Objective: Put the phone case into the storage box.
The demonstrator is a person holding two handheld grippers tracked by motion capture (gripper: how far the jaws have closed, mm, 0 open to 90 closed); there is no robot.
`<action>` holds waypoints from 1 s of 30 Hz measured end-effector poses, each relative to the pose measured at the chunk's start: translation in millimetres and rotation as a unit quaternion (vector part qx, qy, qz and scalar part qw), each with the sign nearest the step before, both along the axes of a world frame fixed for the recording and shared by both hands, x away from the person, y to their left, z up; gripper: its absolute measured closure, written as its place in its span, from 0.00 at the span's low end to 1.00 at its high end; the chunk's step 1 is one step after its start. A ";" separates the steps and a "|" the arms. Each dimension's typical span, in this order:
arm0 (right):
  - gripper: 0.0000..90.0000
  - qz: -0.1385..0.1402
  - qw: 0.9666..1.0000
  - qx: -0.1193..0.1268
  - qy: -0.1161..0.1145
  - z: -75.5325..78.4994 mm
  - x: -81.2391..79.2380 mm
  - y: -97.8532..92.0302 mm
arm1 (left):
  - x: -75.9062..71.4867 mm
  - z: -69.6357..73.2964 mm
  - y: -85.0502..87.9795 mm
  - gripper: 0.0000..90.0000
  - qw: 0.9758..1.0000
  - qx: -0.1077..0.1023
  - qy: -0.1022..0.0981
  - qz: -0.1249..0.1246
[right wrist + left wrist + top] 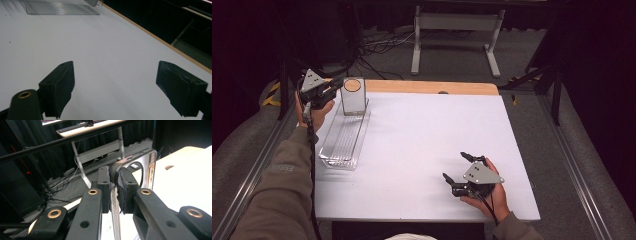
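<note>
White tabletop, dark room behind. My left gripper is pinching the thin edge of an upright clear plate standing at the far end of the clear tray. Right gripper sits near-right, jaws spread wide.

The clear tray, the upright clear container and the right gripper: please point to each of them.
clear tray [343, 144], high view, on its ribbed floor.
upright clear container [352, 99], high view, on its front face.
right gripper [456, 167], high view, midway between its open jaw tips.
</note>
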State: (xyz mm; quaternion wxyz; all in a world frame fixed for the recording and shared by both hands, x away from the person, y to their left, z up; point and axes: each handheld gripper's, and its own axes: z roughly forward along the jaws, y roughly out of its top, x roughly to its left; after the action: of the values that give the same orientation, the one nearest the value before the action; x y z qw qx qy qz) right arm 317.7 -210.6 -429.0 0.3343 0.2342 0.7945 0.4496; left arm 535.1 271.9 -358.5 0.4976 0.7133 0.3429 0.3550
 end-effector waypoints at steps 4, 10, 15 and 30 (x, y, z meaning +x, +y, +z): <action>0.19 -0.001 1.000 -0.001 -0.001 -0.1 0.0 0.0 | 4.7 -8.6 -0.8 0.90 1.000 0.002 0.009 0.008; 0.19 0.002 1.000 -0.006 -0.003 -0.7 -0.9 1.5 | 9.4 -13.5 -4.1 0.90 1.000 0.009 0.010 0.013; 0.19 0.006 1.000 -0.013 -0.002 -2.2 -0.8 2.9 | 11.9 -16.6 -4.7 0.90 1.000 -0.003 0.006 0.024; 0.19 0.009 1.000 -0.019 -0.002 -3.2 -1.2 4.4 | 21.9 -26.7 2.9 0.82 0.998 0.005 0.010 0.064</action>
State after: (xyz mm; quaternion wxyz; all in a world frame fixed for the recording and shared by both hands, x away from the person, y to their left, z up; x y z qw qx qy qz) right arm 316.6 -206.2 -432.1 0.3358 0.2197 0.8045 0.4379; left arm 557.0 274.8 -385.3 0.4664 0.6959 0.3910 0.3812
